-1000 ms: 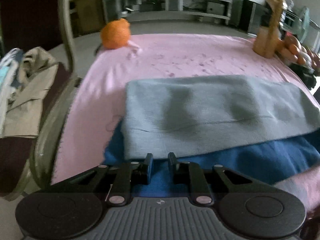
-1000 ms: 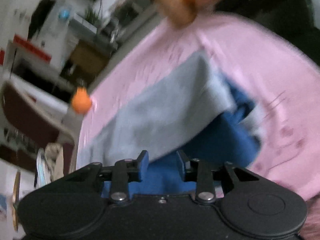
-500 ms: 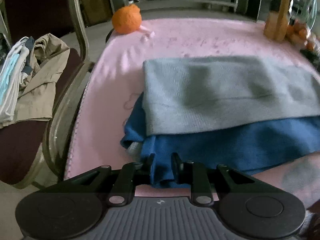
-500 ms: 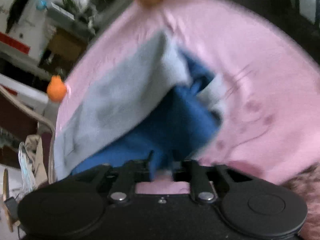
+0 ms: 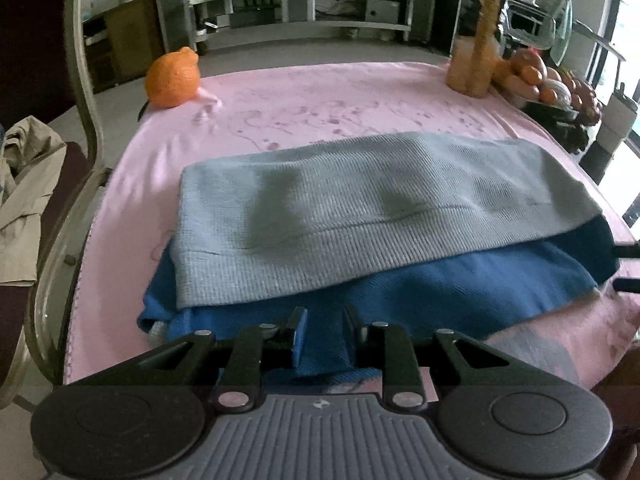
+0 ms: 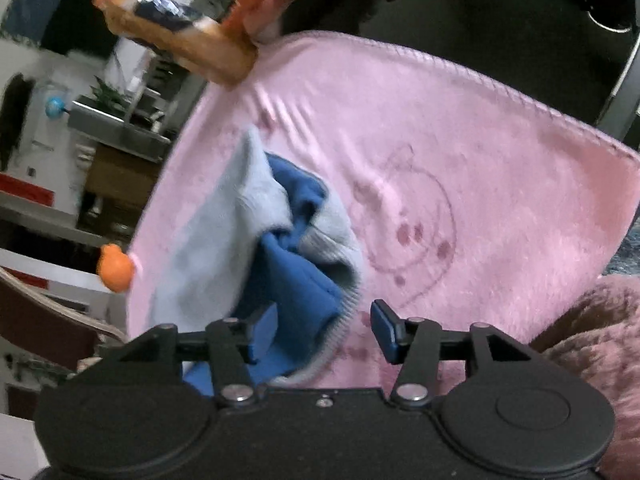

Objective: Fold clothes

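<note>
- At the near edge of the folded pile, the left gripper [image 5: 323, 326] has its jaws drawn close with a strip of the blue garment [image 5: 420, 292] standing between them; the pads seem to be pinching the cloth, though a small gap shows on either side.
- Over at the right end of the pile, the right gripper [image 6: 324, 330] has its jaws spread wide, and they grip nothing: the left pad sits against the blue fabric, while the right pad hangs over bare pink blanket [image 6: 460, 152].
- In the left wrist view, two dark tips of the right gripper poke in at the far right edge, just beside the blue cloth's end.
- The grey knitted garment [image 5: 360, 216] lies folded flat on top of the blue one, covering its far part and leaving a blue band showing along the near side.
- From the right wrist view the pile's end is bunched, with grey and blue layers curled into each other.
- Everything rests on the pink blanket, which is printed with a faint line drawing.
- Further out, an orange plush toy [image 5: 173, 78] sits at the far left corner and a tall bottle [image 5: 478, 28] stands at the far right, with a heap of fruit [image 5: 540, 80] just beside it.
- A chair [image 5: 80, 128] with beige clothes [image 5: 24, 196] draped on it stands off the left edge.
</note>
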Demonstrator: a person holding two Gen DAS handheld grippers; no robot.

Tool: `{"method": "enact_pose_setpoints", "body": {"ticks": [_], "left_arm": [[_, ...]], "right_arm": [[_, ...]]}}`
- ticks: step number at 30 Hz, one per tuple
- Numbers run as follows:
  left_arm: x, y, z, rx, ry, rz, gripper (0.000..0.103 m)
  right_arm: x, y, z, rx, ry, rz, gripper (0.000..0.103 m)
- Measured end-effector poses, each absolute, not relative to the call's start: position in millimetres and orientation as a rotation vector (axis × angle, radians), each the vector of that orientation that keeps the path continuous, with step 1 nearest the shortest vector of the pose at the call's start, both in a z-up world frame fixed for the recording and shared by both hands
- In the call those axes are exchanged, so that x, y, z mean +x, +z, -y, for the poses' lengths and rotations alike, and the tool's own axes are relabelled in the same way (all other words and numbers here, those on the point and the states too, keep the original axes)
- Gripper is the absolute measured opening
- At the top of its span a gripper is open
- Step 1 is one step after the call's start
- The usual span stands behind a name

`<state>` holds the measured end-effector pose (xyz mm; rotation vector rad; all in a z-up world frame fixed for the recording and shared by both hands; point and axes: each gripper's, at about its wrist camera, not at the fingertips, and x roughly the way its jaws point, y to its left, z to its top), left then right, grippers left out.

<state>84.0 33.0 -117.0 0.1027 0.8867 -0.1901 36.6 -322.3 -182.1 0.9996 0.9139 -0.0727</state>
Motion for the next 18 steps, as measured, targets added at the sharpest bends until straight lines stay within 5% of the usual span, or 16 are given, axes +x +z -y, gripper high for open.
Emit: {"method": "enact_pose_setpoints", "body": {"ticks": [2, 8, 18], "left_arm": [[84, -118, -35, 0.096, -0.186, -0.887, 0.024], [85, -116, -39, 0.067, -0.177, -0.889, 0.024], [83, -115, -42, 0.055, -0.179, -0.89, 0.024]], "right_arm": [[33, -186, 321, 1.018, -0.069, -0.89, 0.057], [24, -202, 323, 1.207, -0.08, -0.784, 0.05], [40, -210, 321, 1.209, -0.078, -0.726, 0.052]]}}
